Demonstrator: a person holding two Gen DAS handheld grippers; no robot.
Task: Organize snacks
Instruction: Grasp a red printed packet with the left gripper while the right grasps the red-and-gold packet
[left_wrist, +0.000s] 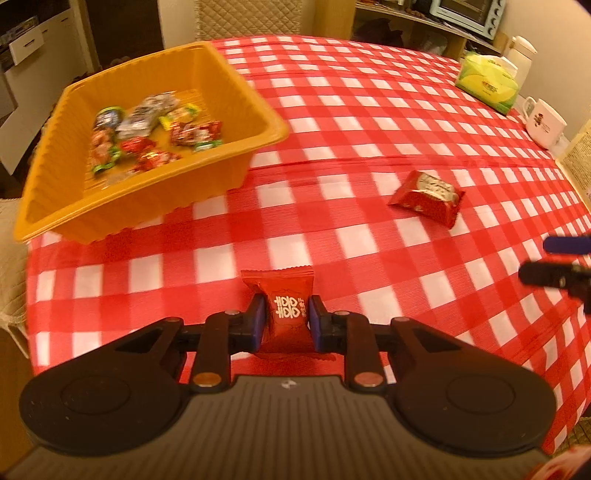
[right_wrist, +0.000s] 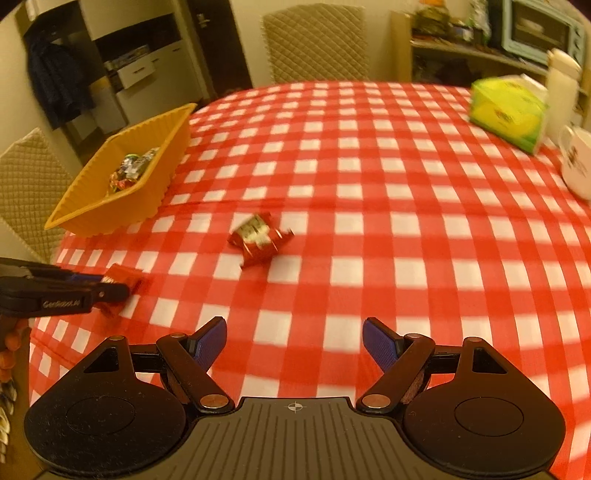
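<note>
Left gripper (left_wrist: 287, 319): blue pads clamped on a red foil-wrapped candy (left_wrist: 286, 314). Right gripper (right_wrist: 294, 345): fingers spread wide, empty, over red-and-white checked tablecloth (right_wrist: 369, 166). Orange ribbed plastic tray (left_wrist: 229, 92): holds assorted wrapped sweets.

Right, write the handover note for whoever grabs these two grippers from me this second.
Left gripper: shut on a red wrapped candy near the table's front edge, not yet carried off.
Right gripper: open, empty, above the checked tablecloth.
Orange basket: far left on the table, already holding a pile of wrapped snacks.
Left to do: drop the gripped candy in the basket. One more red snack packet lies loose mid-table, ahead of the right gripper; that probably goes in next.
The tissue box and mug at far right are not snacks.
</note>
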